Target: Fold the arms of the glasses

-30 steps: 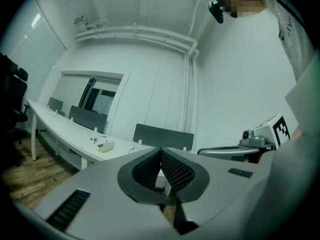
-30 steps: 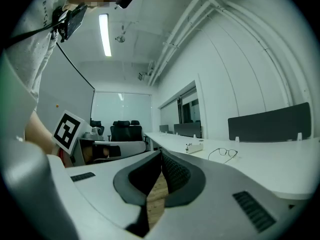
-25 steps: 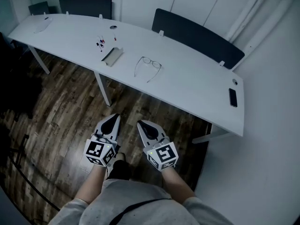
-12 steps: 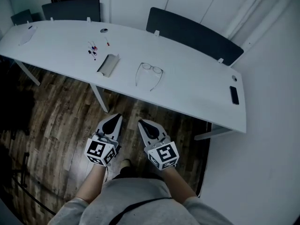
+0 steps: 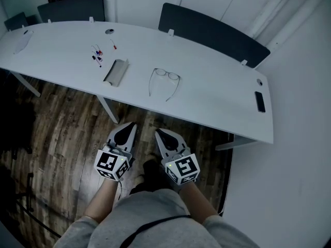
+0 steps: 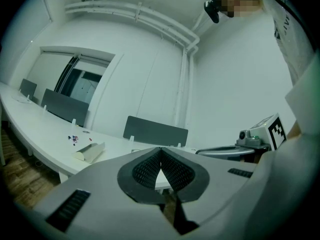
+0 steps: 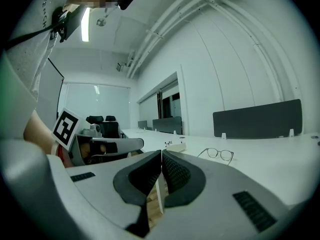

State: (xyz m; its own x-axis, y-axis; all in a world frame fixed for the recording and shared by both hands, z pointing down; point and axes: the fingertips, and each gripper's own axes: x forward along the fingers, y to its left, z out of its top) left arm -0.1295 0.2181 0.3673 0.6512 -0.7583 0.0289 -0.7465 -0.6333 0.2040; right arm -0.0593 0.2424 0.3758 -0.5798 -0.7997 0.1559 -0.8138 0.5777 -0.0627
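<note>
Landmark for all places: the glasses

1. White table [image 5: 217, 92]: bears the glasses; runs long from left to right ahead of me
2. Dark panel [image 5: 212, 32]: beyond the glasses, along the table's far edge
3. My left gripper [image 5: 131, 125]: short of the glasses and a little left of them, over the wood floor [image 5: 62, 133]; jaws closed pad to pad, empty
4. My right gripper [image 5: 159, 132]: short of the glasses, almost in line with them, so I judge it slightly the nearer; jaws likewise closed, empty
5. Grey case [image 5: 115, 72]: near, to the left
6. Glasses [image 5: 161, 73]: lying by the table's near edge, ahead of both jaws; the front faces away from me, its long axis along the table; both arms unfolded, pointing back toward me
7. Black phone [image 5: 260, 101]: well to the right
8. Pens [image 5: 96, 55]: left and beyond, past the case
</note>
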